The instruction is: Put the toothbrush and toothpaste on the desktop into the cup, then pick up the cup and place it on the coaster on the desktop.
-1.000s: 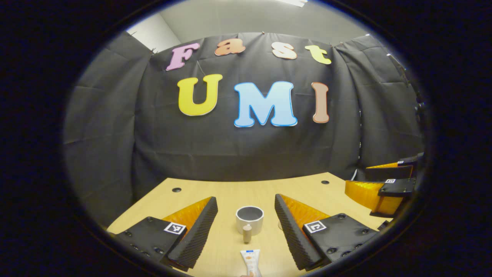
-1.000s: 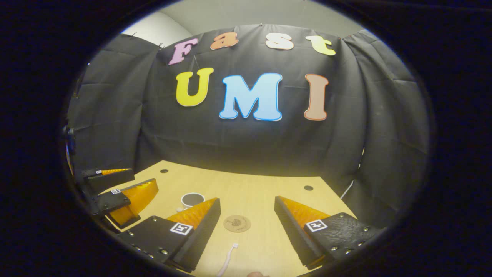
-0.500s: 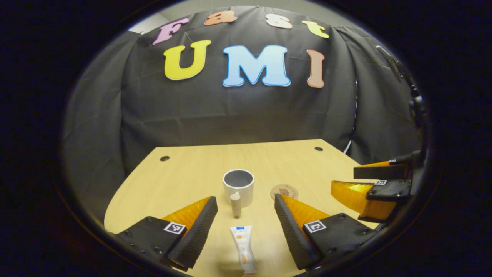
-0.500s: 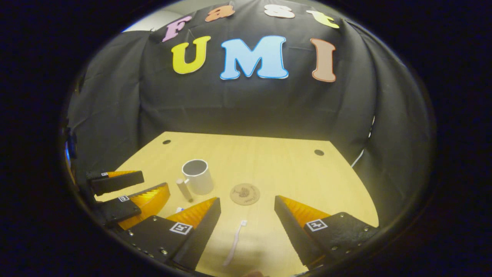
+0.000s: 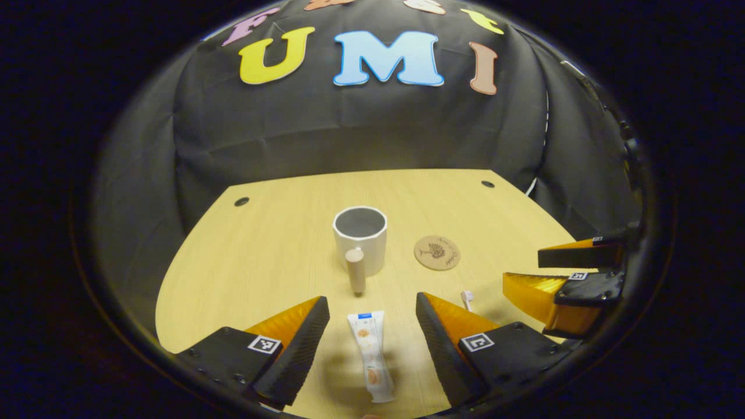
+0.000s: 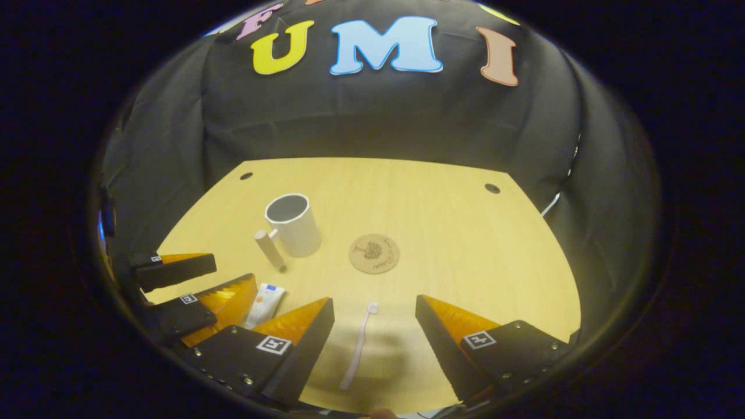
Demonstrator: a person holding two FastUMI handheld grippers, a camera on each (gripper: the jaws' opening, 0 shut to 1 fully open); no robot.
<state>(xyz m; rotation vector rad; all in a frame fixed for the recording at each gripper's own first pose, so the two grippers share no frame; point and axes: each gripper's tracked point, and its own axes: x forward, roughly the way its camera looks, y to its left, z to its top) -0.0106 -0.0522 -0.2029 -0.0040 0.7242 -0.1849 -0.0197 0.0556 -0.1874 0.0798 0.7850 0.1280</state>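
Two spread grippers hover, the left gripper (image 5: 372,326) straddling the toothpaste tube (image 5: 371,355), the right gripper (image 6: 375,329) straddling the toothbrush (image 6: 356,348), each seemingly lined up for its pick.

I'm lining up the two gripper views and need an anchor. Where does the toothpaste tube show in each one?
Left gripper view: the toothpaste tube lies flat on the desk at bottom centre, between that tool's own two fingers.
Right gripper view: it lies at lower left, partly hidden behind the other tool's finger.
Shared landmark: the round coaster, to the right of the white cup in both.
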